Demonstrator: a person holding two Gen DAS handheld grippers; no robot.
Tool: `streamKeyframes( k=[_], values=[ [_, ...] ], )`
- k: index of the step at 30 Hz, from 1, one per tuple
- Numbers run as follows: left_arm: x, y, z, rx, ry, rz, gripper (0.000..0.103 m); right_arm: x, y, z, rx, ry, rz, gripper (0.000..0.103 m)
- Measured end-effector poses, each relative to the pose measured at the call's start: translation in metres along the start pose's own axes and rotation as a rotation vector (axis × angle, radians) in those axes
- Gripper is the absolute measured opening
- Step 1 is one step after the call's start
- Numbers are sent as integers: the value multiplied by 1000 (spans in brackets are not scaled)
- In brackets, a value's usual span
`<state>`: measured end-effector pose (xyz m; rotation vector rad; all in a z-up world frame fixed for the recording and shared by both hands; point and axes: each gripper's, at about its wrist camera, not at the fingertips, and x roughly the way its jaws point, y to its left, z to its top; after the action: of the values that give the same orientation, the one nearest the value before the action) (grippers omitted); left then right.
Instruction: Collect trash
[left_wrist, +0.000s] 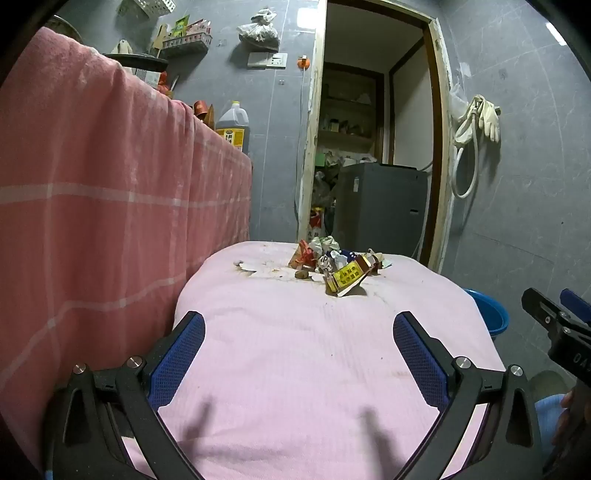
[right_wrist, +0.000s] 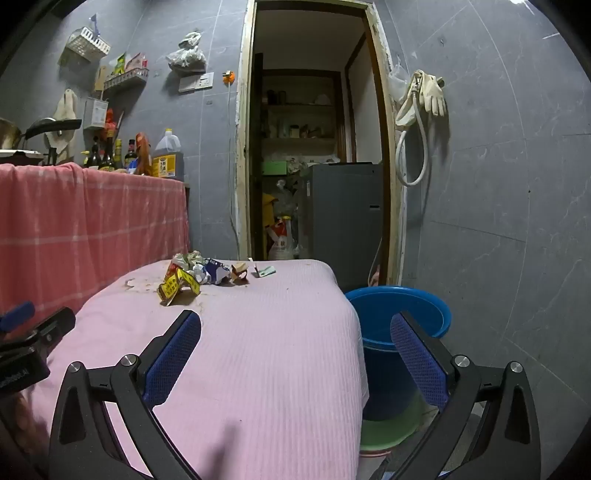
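**Mia:** Start with the left wrist view. What is the left gripper (left_wrist: 299, 354) doing?

**Ben:** Its blue pads are spread wide and nothing is between them. It hangs over the near part of the pink cloth (left_wrist: 314, 369) — I think it is open like that so it is ready to grab.

**Mia:** Where is the trash?

**Ben:** The trash pile (left_wrist: 332, 266) sits at the far end of the cloth, well apart from the pads. A yellow wrapper (left_wrist: 345, 277) lies nearest to us. Its long side runs slanted, from near-left up to far-right, and one end tips up off the cloth.

**Mia:** And that black thing at the right edge?

**Ben:** That is the right gripper (left_wrist: 554, 314), off to the side of the table.

**Mia:** Now the right wrist view.

**Ben:** The right gripper (right_wrist: 295, 354) is spread wide too, holding nothing. One pad is over the cloth (right_wrist: 258, 350) and the other is over the blue bucket (right_wrist: 436, 314).

**Mia:** Why is the bucket there?

**Ben:** It stands on the floor just beside the table, with its mouth up — my guess is the trash goes in there, so it is kept close.

**Mia:** And the trash here?

**Ben:** The pile (right_wrist: 201, 273) is far and to the left. The yellow wrapper (right_wrist: 179, 286) looks folded like a little tent. A small paper scrap (right_wrist: 265, 272) lies apart on the right.
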<state>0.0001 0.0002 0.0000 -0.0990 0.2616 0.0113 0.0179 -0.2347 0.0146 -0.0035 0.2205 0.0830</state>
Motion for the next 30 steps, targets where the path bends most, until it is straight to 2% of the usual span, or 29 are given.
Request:
streamKeyframes(
  k=[30],
  values=[
    [0,-1,-3,4,-1,2,100,-1,-1,-1,12,3,3,103]
  ],
)
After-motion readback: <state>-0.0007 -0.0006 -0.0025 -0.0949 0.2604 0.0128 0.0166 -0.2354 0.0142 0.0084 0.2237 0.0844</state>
